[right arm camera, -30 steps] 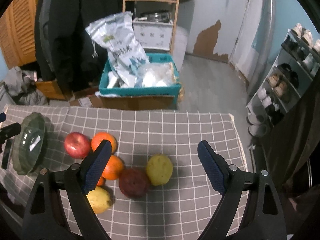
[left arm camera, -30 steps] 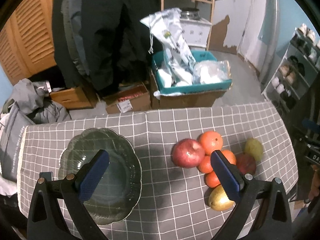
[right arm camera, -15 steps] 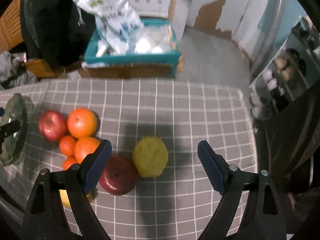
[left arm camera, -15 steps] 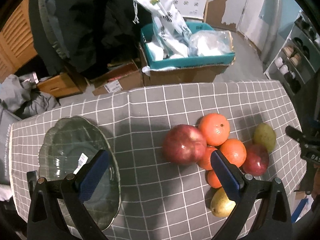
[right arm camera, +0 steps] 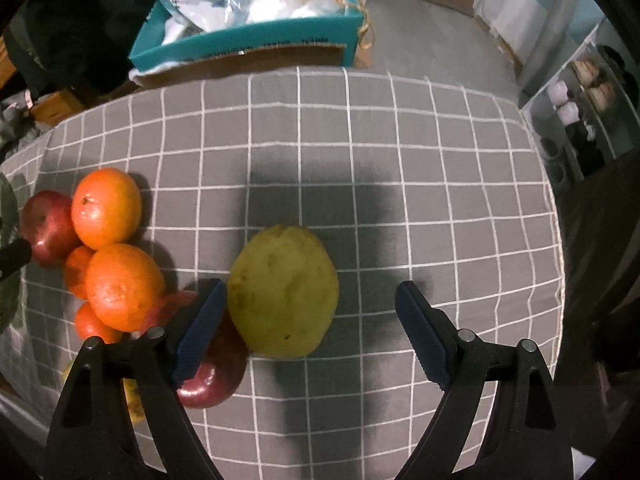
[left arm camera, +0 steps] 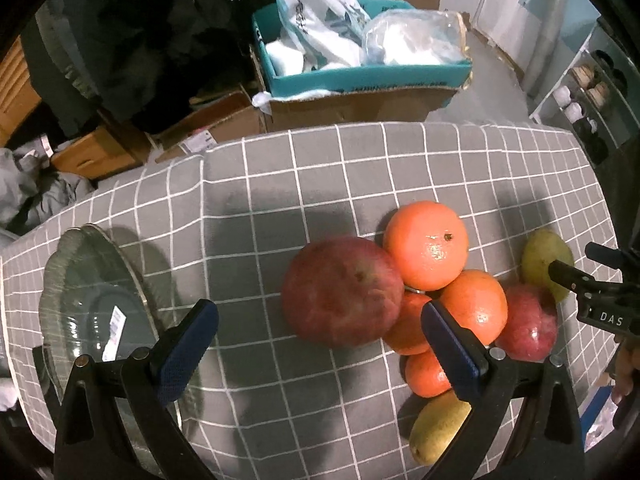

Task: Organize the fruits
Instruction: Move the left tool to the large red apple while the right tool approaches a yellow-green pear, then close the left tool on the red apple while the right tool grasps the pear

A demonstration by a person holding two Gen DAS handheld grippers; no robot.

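Note:
A pile of fruit lies on the grey checked tablecloth (left arm camera: 280,184). In the left wrist view my open left gripper (left arm camera: 318,350) frames a large red apple (left arm camera: 342,290), with several oranges (left arm camera: 426,244), a second red apple (left arm camera: 528,324) and a yellow pear (left arm camera: 438,426) beside it. A green glass plate (left arm camera: 94,316) lies to the left. In the right wrist view my open right gripper (right arm camera: 308,334) hovers over a yellow-green pear (right arm camera: 284,290); the dark red apple (right arm camera: 208,376) sits under its left finger (right arm camera: 198,330). The right gripper also shows in the left wrist view (left arm camera: 600,292).
Beyond the table's far edge stand a teal box (left arm camera: 360,76) with plastic bags, cardboard boxes (left arm camera: 212,128) and dark hanging clothes. A shoe rack (left arm camera: 592,92) is at the right. The cloth's right edge (right arm camera: 556,240) drops off close to the right gripper.
Both grippers have moved down and forward toward the fruit, which now looks much larger. The left one shifted right from the plate to the red apple; the right one closed in on the yellow-green pear.

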